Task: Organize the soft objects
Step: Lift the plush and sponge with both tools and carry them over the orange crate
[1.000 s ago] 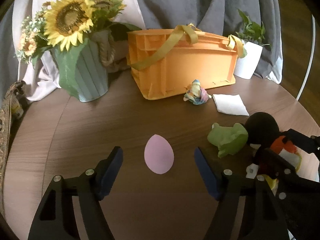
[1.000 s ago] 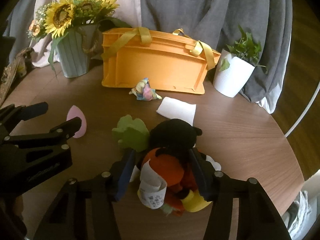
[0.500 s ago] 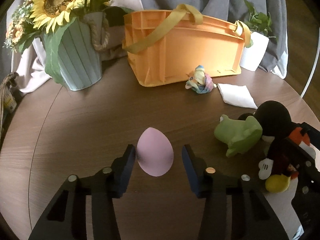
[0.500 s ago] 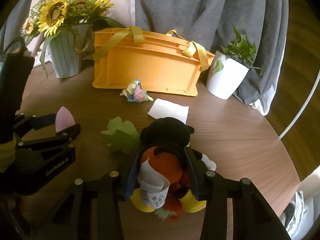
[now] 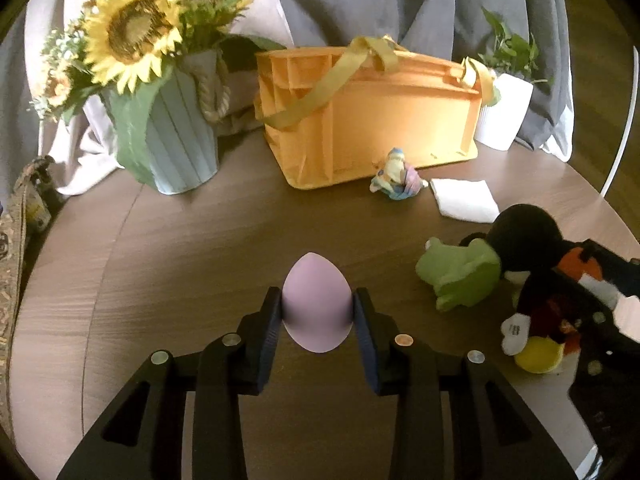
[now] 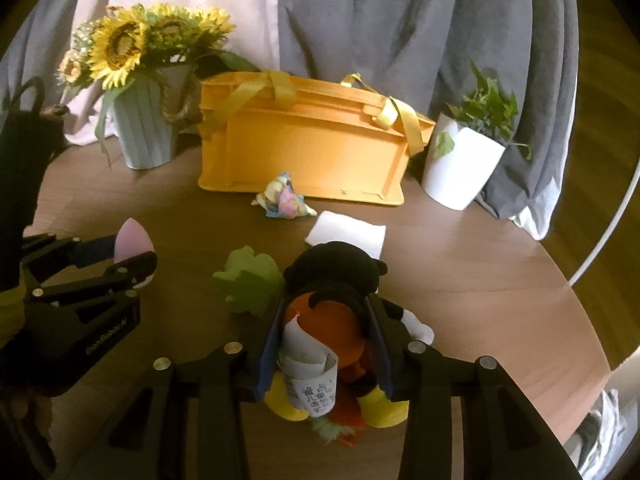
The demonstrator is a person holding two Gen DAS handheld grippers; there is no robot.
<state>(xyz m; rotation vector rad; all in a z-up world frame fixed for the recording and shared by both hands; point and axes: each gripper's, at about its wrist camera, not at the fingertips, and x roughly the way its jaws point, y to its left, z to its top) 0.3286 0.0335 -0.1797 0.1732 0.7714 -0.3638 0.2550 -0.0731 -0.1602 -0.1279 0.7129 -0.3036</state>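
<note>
Dangling at the bottom centre of the right wrist view, a curled white tag [image 6: 309,376] shows printed characters too small to read, and the right gripper [image 6: 326,340] is clamped on the black-headed, orange-bodied plush toy [image 6: 332,280] it belongs to. Lower centre in the left view, the left gripper [image 5: 317,312] pinches a smooth lilac egg-shaped sponge [image 5: 316,306]. Beyond: a fuzzy green plush [image 5: 460,276], a folded white cloth [image 5: 464,200], a pastel knitted toy [image 5: 396,182], then the ribbed orange crate [image 5: 372,120] with yellow straps.
</note>
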